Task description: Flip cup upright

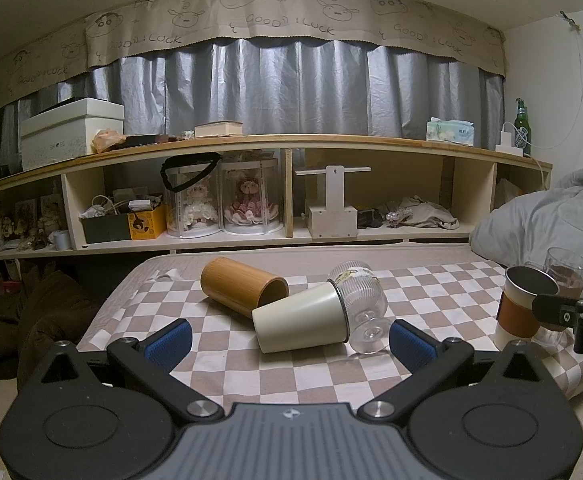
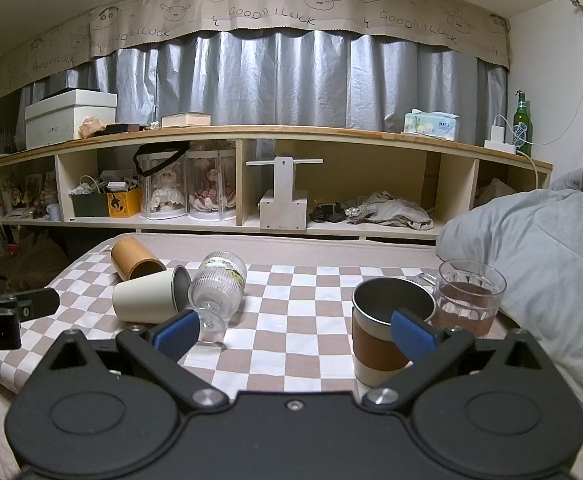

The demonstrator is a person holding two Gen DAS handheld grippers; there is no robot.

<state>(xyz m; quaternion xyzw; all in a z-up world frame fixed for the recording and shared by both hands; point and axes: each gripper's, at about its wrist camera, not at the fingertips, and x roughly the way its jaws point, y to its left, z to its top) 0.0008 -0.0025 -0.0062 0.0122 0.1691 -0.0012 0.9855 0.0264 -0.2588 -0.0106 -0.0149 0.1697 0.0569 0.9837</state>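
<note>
Left wrist view shows my left gripper [image 1: 289,338] spread wide and holding nothing, just short of three cups lying on their sides on the brown-and-white checkered cloth [image 1: 431,292]: a cream tapered cup [image 1: 299,318], a ribbed clear glass goblet [image 1: 361,300] touching its rim, and a bamboo cylinder cup [image 1: 239,286] behind. My right gripper [image 2: 293,334] is also wide, near an upright steel cup with a brown sleeve [image 2: 383,334].

Between the spread jaws of the left gripper [image 1: 289,338] lie the cream cup [image 1: 301,317] and the ribbed glass goblet [image 1: 361,304], touching; the bamboo cup [image 1: 243,286] lies just beyond them, crowding the far side. Bare checkered cloth [image 2: 291,320] lies between the right gripper's [image 2: 293,330] open jaws. The upright sleeved cup [image 2: 387,330] stands against its right-hand pad, the glass tumbler [image 2: 469,296] just beyond.
</note>
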